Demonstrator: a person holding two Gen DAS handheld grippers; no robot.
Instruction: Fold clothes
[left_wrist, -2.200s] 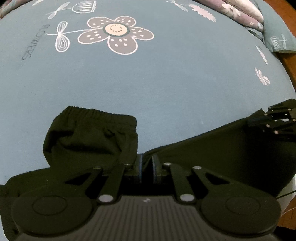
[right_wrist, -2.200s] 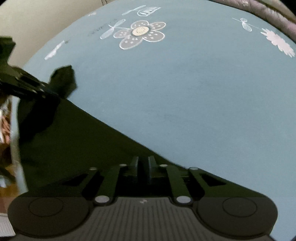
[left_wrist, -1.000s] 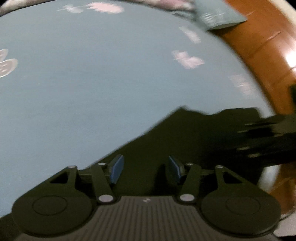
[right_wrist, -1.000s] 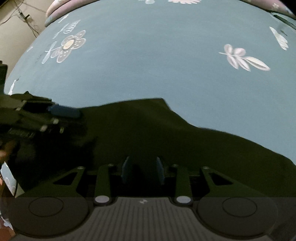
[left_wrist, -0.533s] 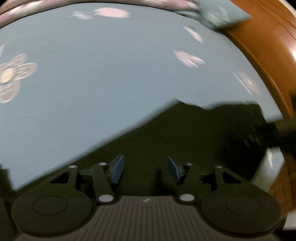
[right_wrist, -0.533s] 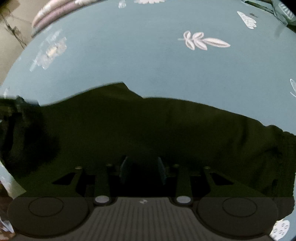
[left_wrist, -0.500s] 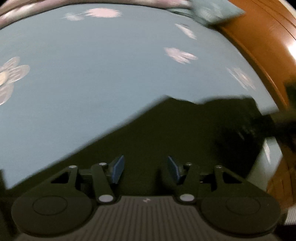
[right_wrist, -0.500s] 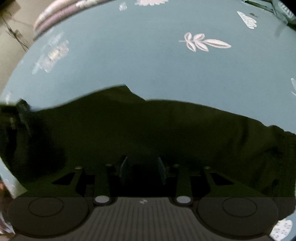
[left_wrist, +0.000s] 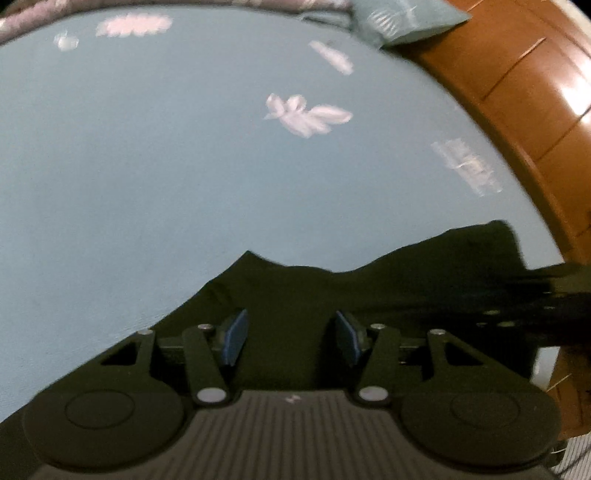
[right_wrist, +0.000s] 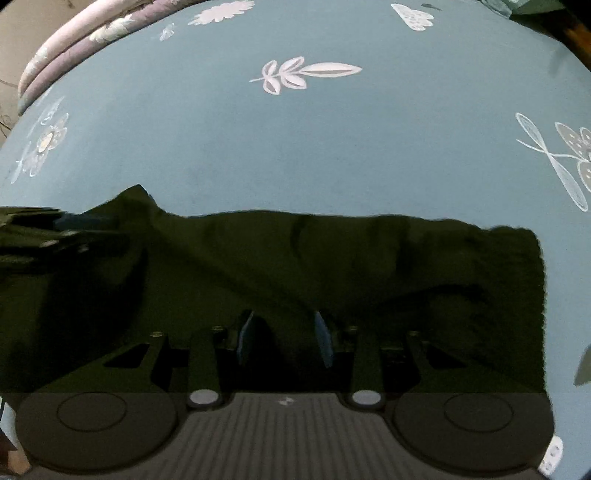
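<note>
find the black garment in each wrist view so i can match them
Left wrist: black garment across the lower middle and right, under the open left gripper.
Right wrist: it spans the middle band, under the open right gripper.
Shared landmark: white leaf print on the blue sheet.

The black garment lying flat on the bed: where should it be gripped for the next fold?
Grip the black garment at its straight right-hand edge, coming in from the right, low over the blue bedsheet. That edge lies flat, clear and free to pinch.
</note>
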